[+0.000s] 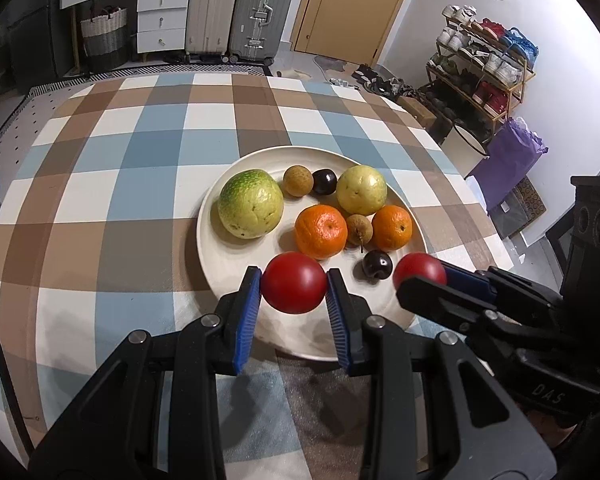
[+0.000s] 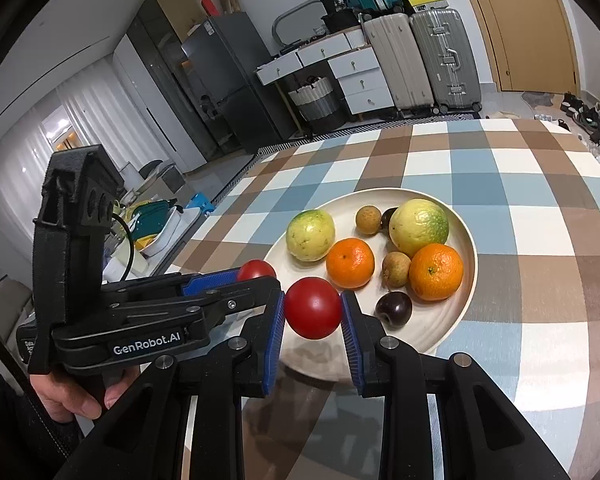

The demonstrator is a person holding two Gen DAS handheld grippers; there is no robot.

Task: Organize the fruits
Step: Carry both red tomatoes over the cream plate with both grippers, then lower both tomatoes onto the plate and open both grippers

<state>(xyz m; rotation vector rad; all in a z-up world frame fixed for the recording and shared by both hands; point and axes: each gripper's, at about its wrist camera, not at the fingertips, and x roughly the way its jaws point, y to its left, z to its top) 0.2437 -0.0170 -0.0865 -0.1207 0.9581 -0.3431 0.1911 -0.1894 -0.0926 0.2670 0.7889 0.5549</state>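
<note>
Each hand-held gripper is clenched on a red tomato. The left hand-held gripper (image 1: 293, 285) squeezes the left tomato (image 1: 293, 282) between its blue pads. The right hand-held gripper (image 2: 313, 309) squeezes the right tomato (image 2: 313, 308) the same way. Both tomatoes hang just over the near rim of the plate (image 1: 256, 160), and shadows on the plate below them make me think neither one touches it.

The two tomatoes sit side by side, near each other but apart. A dark plum (image 1: 377, 265) lies on the plate between them and a bit farther in. Past it are two oranges (image 1: 321, 232), two small brown fruits, another dark plum and two big green fruits (image 1: 251, 204).

What matters for the next move is where the bare spots are. Straight ahead of the left tomato, the plate is bare on the near left side, below the big green fruit. Ahead of the right tomato, the dark plum and an orange are close, so there is less room there. I think the left one can go down in place, and the right one must stay near the rim, clear of the plum. The tomatoes are round, so there is no long side to line up. The plate rests on the checked table (image 1: 140, 140)
</note>
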